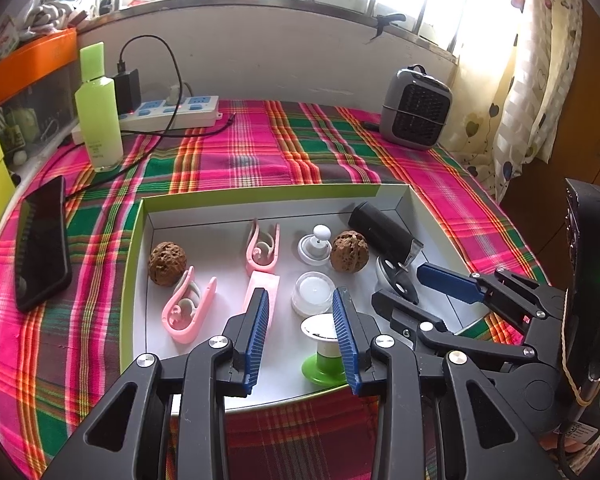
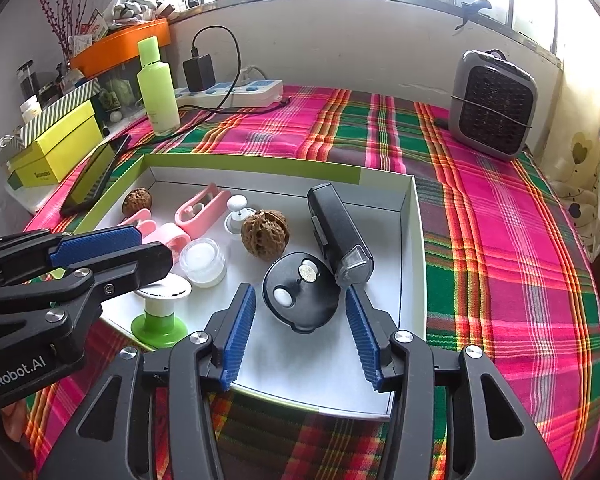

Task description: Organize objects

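A shallow green-rimmed box (image 1: 260, 194) (image 2: 414, 216) lies on the plaid cloth and holds small objects: two walnuts (image 1: 167, 263) (image 1: 349, 256), two pink clips (image 1: 188, 310) (image 1: 263, 247), a clear jar (image 1: 312, 293), a white knob piece (image 1: 315, 246), a black cylinder (image 1: 384, 229) (image 2: 338, 226), a black disc (image 2: 300, 298) and a green-and-white spool (image 1: 325, 350) (image 2: 161, 312). My left gripper (image 1: 300, 312) is open, its jaws on either side above the spool. My right gripper (image 2: 300, 312) is open over the black disc.
On the cloth outside the box are a green bottle (image 1: 98, 108), a black phone (image 1: 42, 242), a power strip (image 1: 172, 114) with cables, and a small grey heater (image 1: 416, 108). Yellow-green boxes (image 2: 56, 148) and an orange tray (image 2: 120, 46) stand at the left.
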Available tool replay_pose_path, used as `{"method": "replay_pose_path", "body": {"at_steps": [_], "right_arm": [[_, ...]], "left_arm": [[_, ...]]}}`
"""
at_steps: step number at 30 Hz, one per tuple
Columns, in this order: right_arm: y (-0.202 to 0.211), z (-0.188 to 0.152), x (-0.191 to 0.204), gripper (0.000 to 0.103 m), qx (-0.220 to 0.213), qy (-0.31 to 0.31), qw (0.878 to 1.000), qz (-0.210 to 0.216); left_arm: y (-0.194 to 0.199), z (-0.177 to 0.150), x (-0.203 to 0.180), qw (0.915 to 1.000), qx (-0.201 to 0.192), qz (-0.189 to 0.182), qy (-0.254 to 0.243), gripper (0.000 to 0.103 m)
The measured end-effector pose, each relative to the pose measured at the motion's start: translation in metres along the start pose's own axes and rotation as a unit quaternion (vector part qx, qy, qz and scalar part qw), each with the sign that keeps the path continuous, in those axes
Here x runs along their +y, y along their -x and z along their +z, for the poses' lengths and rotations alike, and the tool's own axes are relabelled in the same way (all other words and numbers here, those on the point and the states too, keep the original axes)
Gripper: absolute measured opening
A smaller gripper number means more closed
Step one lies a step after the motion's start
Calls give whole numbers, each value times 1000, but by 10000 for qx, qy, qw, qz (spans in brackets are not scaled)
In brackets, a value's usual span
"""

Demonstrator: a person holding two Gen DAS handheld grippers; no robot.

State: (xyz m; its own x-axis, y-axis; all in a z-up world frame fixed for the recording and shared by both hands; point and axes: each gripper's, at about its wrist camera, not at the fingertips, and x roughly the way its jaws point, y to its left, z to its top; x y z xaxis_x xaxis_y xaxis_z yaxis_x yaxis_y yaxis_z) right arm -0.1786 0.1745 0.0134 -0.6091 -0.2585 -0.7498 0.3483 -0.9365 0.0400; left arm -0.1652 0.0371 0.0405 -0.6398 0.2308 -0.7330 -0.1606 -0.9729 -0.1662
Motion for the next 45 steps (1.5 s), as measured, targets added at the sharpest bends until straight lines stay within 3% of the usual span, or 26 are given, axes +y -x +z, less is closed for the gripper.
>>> {"method": "replay_pose_path", "body": {"at_steps": [23,33,45], "right_arm": [[33,-14,7,49,-305,-213,9993,5],[55,-30,12,49,-428,-342,9985,-27],[70,-60,23,49,-312,-350,9988,-114]], "left_arm": [[30,-17,-4,9994,-214,284,-62,36],[48,-39,-6,9980,-314,538,-116,37],[59,-68,-7,9983,-176,554,-41,37]]}}
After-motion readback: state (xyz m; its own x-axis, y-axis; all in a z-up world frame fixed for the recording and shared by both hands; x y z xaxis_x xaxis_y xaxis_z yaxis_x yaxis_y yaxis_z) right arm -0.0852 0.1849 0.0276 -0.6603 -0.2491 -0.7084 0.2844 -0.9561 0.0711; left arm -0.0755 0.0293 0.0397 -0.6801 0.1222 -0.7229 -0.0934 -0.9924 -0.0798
